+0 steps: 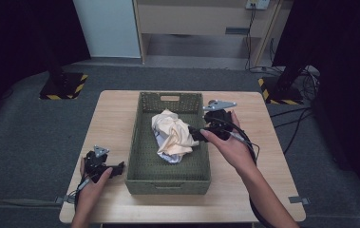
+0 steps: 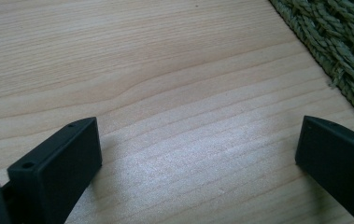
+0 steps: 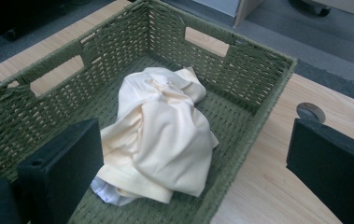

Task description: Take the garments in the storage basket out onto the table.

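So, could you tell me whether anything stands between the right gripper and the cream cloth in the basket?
Nothing visible does. The right gripper hangs open over the green basket rim, the cream cloth just ahead.

Crumpled cream cloth (image 3: 158,135) (white beneath) lies inside green basket (image 3: 268,88)

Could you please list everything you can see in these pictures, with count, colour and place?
Basket: one, green woven, middle of the table.
Cream cloth: one, crumpled, inside the basket.
White cloth: one, partly under the cream cloth, inside the basket.
Table: one, light wood, centre of the room.
Stand bases: two, black with yellow-black stripes, on the floor beyond the table's far corners.
Left hand-held gripper: one, black, jaws open over bare table left of the basket.
Right hand-held gripper: one, black, jaws open at the basket's right wall, facing the cloths.
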A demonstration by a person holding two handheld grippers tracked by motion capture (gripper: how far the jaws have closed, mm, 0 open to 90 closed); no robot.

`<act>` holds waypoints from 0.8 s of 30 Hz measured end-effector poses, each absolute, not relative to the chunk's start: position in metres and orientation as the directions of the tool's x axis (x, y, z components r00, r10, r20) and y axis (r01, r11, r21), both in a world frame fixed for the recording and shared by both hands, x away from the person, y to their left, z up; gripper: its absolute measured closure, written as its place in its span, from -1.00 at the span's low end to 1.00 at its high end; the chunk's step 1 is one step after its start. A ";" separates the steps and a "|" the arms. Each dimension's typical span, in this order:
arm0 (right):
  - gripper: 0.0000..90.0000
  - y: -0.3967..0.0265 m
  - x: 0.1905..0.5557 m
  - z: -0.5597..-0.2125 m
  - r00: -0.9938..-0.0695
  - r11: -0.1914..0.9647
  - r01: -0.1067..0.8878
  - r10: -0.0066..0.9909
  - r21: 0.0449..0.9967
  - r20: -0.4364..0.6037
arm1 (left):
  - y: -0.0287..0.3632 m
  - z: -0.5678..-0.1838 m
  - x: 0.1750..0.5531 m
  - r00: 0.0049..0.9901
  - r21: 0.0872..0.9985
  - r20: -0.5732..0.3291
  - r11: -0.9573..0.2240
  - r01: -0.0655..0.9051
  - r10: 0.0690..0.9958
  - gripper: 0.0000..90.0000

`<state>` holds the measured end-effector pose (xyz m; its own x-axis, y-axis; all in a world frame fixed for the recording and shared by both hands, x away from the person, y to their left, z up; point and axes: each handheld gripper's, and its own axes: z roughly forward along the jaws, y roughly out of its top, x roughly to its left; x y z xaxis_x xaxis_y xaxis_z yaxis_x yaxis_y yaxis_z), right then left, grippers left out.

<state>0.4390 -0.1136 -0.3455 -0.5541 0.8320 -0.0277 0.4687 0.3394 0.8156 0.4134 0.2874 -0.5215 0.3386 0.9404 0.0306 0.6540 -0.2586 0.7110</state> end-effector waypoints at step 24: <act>-0.93 -0.061 0.464 -0.370 -0.587 0.366 0.506 0.810 0.781 0.000 | 0.287 -0.522 0.413 0.339 0.711 0.031 -0.259 0.654 0.940 -1.00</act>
<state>0.4640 -0.0611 -0.3705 -0.5865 0.8099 0.0000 0.5058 0.3662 0.7811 0.4134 0.2874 -0.5215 0.3386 0.9405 0.0305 0.6540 -0.2585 0.7110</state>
